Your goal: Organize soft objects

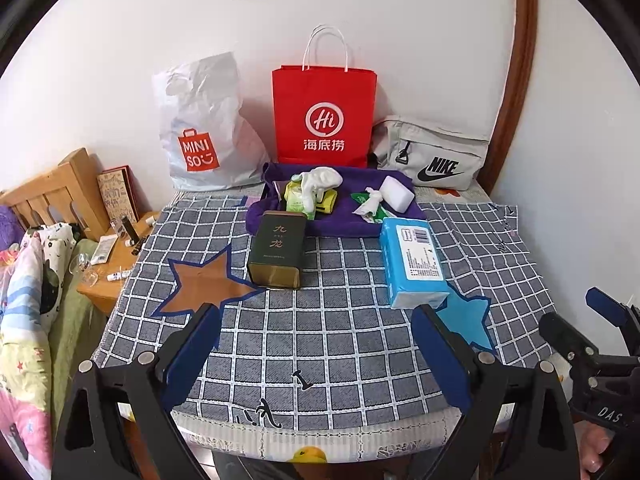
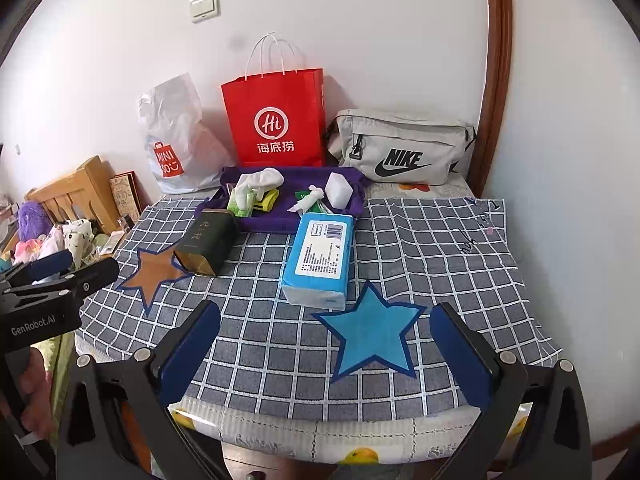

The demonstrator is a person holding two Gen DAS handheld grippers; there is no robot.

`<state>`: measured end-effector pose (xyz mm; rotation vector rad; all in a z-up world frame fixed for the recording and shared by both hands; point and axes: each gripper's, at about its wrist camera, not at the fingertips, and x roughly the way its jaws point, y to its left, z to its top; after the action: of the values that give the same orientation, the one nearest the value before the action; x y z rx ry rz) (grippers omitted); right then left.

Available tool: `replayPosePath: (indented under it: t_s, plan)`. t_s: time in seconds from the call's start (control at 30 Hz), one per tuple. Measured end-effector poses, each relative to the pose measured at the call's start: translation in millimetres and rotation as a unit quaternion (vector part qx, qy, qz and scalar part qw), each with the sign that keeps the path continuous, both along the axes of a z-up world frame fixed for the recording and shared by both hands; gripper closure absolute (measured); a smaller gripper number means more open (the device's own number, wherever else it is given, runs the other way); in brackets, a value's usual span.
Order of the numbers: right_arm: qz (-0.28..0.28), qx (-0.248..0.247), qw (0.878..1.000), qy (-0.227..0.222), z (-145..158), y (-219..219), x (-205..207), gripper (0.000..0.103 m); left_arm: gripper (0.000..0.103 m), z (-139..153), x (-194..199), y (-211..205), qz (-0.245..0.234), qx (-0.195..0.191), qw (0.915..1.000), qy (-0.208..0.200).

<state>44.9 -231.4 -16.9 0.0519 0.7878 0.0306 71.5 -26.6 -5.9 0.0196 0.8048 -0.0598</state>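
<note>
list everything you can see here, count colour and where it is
tissue pack: 1, blue, mid cloth by blue star
tin: 1, dark green, lying left of the pack
tray: 1, purple, behind both, holding small items
sponge block: 1, white, right in tray
paper bag: 1, red, upright at wall
plastic bag: 1, white, left of red bag
waist bag: 1, grey, right of red bag
checked cloth: 1, grey, covering table
star patches: 2, brown left, blue right
left gripper: fingers open, empty
right gripper: fingers open, empty
</note>
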Motion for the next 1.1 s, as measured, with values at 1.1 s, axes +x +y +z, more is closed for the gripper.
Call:
replayPosePath:
  t_s: [1.1]
  plan:
    - [-0.008,0.009,1.000,-0.017,12.7,-3.6,-17.9,0.000,0.007,12.3,-15.4,-8.1,-0.010,0.000,0.9999,-0.013]
